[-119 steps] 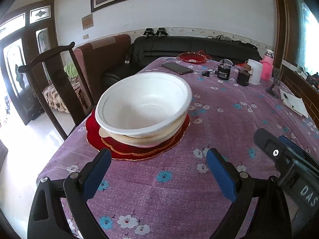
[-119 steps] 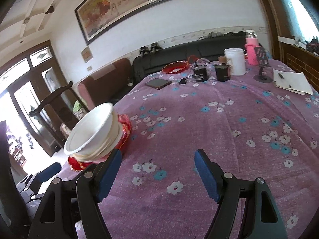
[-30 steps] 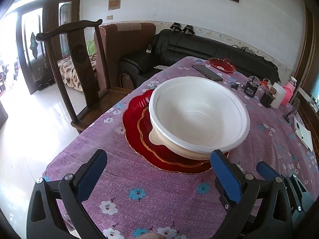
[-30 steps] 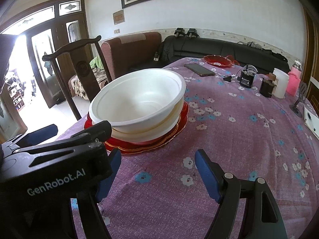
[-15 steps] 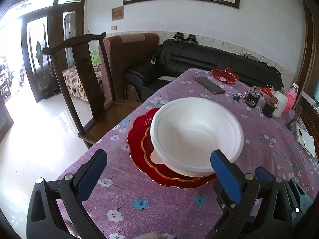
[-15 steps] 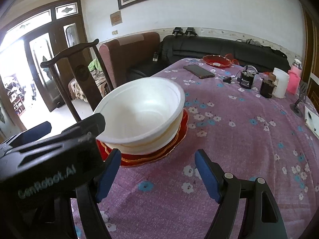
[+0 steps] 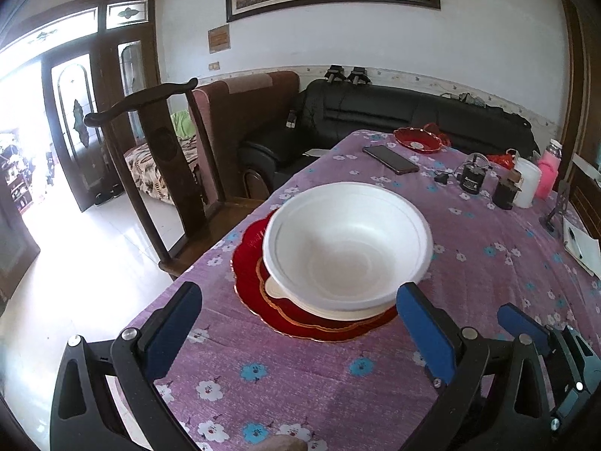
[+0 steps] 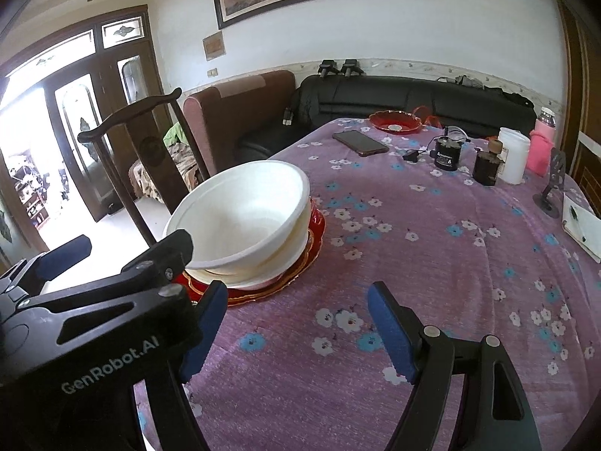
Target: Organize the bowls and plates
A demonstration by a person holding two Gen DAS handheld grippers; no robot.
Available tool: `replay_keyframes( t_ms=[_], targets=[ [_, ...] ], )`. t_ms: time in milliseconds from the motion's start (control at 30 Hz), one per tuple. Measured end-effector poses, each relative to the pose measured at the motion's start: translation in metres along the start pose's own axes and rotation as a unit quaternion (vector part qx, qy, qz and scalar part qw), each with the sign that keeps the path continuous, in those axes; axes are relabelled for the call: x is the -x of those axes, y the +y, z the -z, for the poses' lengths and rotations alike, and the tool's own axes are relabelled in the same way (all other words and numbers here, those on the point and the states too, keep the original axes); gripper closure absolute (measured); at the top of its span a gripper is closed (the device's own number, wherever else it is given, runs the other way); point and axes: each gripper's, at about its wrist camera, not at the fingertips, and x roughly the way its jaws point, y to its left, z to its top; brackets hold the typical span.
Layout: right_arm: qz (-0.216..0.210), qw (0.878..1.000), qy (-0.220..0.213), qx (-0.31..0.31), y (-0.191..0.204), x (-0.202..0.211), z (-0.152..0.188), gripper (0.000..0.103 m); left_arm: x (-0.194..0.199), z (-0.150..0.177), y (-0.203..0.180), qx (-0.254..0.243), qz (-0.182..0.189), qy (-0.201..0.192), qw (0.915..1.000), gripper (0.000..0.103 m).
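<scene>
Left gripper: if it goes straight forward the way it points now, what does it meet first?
Most likely the white bowl stacked on the red plates; the open left gripper points at it, though depth is uncertain.

A purple flowered tablecloth (image 7: 488, 255) is being seen.
A black phone (image 7: 390, 159), a white cup (image 7: 526, 184) and a pink bottle (image 7: 547, 173) are being kept on it; a dark chair (image 7: 157, 165) is standing beside.

Bowl (image 7: 345, 248) sits in a stack on plates (image 7: 255, 282), near the bench (image 7: 285, 372) edge. Chair (image 7: 157, 165) just left of stack, sofa (image 7: 394, 116) behind bench. Phone (image 7: 390, 159) & small dish (image 7: 417, 140) at far end; jars, cup (image 7: 526, 182) far right.
</scene>
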Motion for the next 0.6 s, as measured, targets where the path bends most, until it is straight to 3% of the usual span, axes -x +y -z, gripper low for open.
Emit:
replay_keyframes(
  t_ms=[600],
  targets=[
    [-0.006,1.0,0.008,0.014,0.01,-0.008,0.002,0.021,-0.006,0.002,0.001,-0.002,0.004,0.01,0.9999,0.0]
  ],
)
